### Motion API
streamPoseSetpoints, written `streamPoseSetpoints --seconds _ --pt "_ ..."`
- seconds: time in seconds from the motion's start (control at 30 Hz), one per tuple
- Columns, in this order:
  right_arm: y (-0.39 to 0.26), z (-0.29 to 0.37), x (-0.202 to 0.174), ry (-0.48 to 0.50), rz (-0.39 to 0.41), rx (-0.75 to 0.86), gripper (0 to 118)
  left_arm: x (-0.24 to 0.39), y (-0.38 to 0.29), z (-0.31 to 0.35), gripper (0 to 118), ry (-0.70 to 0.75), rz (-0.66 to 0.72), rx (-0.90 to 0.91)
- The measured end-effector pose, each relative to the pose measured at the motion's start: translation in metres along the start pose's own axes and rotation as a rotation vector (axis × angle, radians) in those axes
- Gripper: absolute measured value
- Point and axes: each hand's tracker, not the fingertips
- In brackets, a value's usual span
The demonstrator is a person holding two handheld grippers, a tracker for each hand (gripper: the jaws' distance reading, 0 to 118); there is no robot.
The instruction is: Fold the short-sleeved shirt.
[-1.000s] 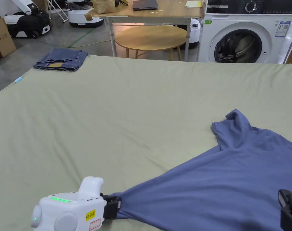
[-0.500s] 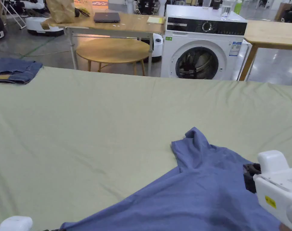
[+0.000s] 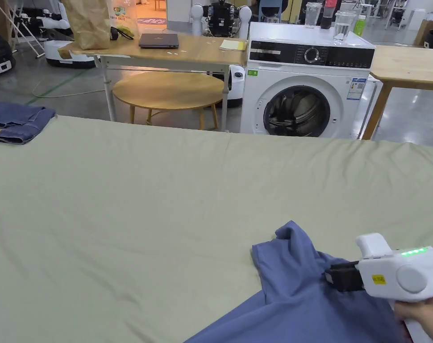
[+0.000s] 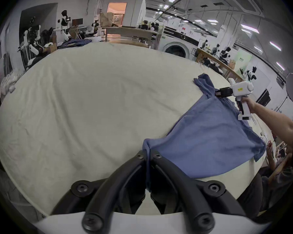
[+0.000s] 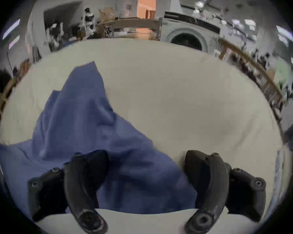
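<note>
Left fingers [image 4: 147, 155] pinch the shirt [image 4: 208, 136] corner; right fingers [image 5: 145, 163] spread above its sleeve; shirt unfolded near the surface's [image 3: 144, 201] front edge.

We see even, bright light from ceiling strip lights [image 4: 249, 28]. The head view is sharp. Both gripper views bulge fisheye-round with black corners; the right gripper view smears with motion blur.
</note>
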Motion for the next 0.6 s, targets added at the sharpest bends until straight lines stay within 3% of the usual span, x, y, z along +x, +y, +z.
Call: streamPoseSetpoints --seconds 0.03,0.07,0.1,0.13,0.27,0.5,0.6 --pt "-0.002 0.007 -0.001 -0.003 0.011 0.023 80 0.000 0.001 -0.001 0 0.000 -0.003 -0.001" --pt "-0.006 0.014 -0.003 0.019 0.000 0.029 55 0.001 0.003 -0.003 0 -0.001 -0.006 -0.002" --pt "-0.009 0.026 -0.008 0.006 0.015 0.034 15 0.001 0.004 -0.005 0 -0.001 -0.009 -0.003" --pt "-0.012 0.034 -0.014 -0.007 0.042 0.038 0 0.002 0.006 -0.008 0 0.000 -0.015 -0.005" --pt "-0.019 0.073 -0.037 -0.052 0.065 0.108 0 0.007 0.011 -0.016 0 0.013 -0.052 0.000" --pt "-0.013 0.193 -0.065 -0.098 0.000 0.302 0 0.014 0.042 -0.007 0 0.054 -0.060 0.112" --pt "0.002 0.251 -0.071 -0.121 0.010 0.383 0 0.029 0.077 0.006 0 0.066 -0.099 0.188"
